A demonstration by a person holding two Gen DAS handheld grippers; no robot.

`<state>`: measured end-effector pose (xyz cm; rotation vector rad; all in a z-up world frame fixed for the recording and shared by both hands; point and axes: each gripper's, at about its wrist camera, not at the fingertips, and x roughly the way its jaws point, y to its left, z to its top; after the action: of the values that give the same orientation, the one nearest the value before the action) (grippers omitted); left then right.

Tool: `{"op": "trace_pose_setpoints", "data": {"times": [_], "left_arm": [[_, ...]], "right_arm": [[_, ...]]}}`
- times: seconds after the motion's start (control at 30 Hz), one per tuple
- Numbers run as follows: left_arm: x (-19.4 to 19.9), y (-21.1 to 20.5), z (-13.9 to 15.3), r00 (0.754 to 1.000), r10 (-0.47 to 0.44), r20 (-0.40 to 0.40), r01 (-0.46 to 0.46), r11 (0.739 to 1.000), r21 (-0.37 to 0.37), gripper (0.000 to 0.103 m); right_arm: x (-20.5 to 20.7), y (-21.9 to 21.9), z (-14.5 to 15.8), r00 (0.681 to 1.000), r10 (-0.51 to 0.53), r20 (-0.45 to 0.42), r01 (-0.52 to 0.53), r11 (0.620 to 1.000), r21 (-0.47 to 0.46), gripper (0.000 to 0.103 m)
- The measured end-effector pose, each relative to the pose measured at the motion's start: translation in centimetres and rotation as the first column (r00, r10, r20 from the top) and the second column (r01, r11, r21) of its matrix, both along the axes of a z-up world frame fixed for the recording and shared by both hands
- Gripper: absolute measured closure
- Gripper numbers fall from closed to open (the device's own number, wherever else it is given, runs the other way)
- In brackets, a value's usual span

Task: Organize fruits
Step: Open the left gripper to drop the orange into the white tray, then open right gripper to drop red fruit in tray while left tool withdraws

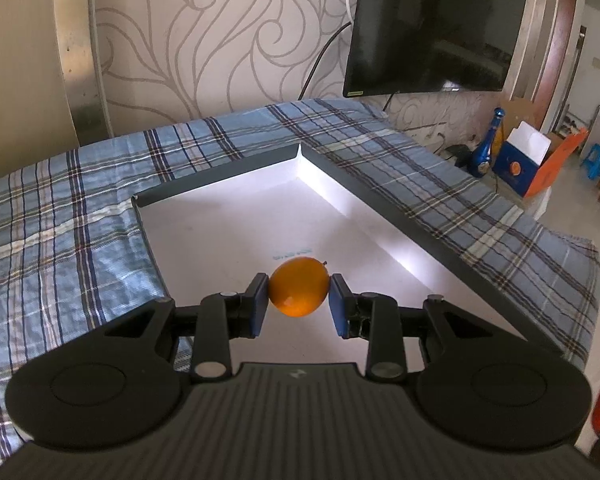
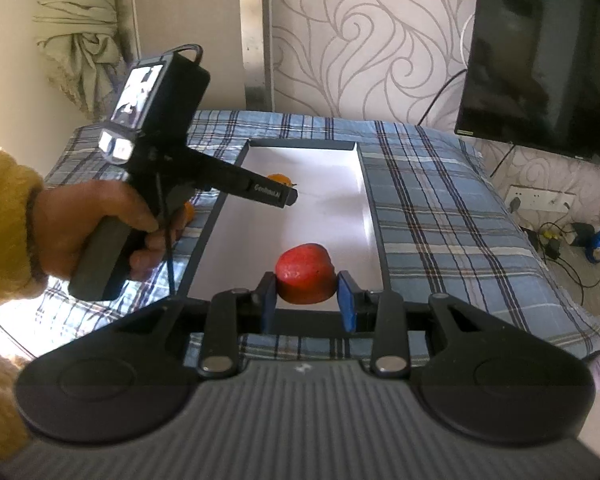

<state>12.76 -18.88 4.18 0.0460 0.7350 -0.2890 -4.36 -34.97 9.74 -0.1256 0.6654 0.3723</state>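
Grippers, two — left gripper (image 1: 299,303) clamped on an orange fruit (image 1: 298,289) above the white floor of a shallow dark-rimmed tray (image 1: 384,196), right gripper (image 2: 307,297) clamped on a red fruit (image 2: 306,280) over the tray's near rim — tray lying on a blue plaid cloth (image 1: 60,216).

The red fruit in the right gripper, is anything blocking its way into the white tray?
Nothing visible. The right gripper holds the red fruit just above the tray's near rim, and the white floor beyond it is bare.
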Motion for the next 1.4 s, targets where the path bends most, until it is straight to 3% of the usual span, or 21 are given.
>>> {"op": "trace_pose_setpoints", "data": {"times": [0.23, 0.4, 0.6, 0.9, 1.07, 1.4], "left_arm": [[0.6, -0.2, -0.4, 1.0, 0.013, -0.006, -0.013, 1.0, 0.011, 0.065], [0.1, -0.5, 0.0, 1.0, 0.015, 0.015, -0.015, 1.0, 0.004, 0.036], [-1.6, -0.5, 1.6, 0.998, 0.005, 0.065, -0.005, 1.0, 0.0, 0.036], [-8.0, 1.3, 4.5, 0.993, 0.031, 0.11, -0.026, 0.999, -0.042, 0.037], [-11.5, 2.6, 5.2, 0.991, 0.083, 0.106, -0.078, 0.996, -0.045, 0.037], [-16.5, 4.8, 5.8, 0.972, 0.201, 0.125, -0.206, 0.978, 0.026, 0.037]], "right_arm": [[-0.4, -0.3, -0.2, 1.0, -0.018, -0.007, 0.018, 1.0, -0.001, 0.068], [-0.8, -0.4, -0.1, 1.0, -0.019, -0.003, 0.019, 1.0, -0.007, 0.068], [-0.7, -0.7, -0.1, 1.0, -0.01, -0.001, 0.01, 1.0, -0.001, 0.068], [1.7, -1.3, -0.8, 1.0, 0.0, -0.012, 0.0, 0.999, 0.041, 0.067], [4.0, -0.5, -1.5, 0.999, 0.041, -0.016, -0.041, 0.999, 0.032, 0.067], [9.6, 3.2, -3.7, 0.986, 0.162, -0.052, -0.161, 0.987, 0.011, 0.067]]}}
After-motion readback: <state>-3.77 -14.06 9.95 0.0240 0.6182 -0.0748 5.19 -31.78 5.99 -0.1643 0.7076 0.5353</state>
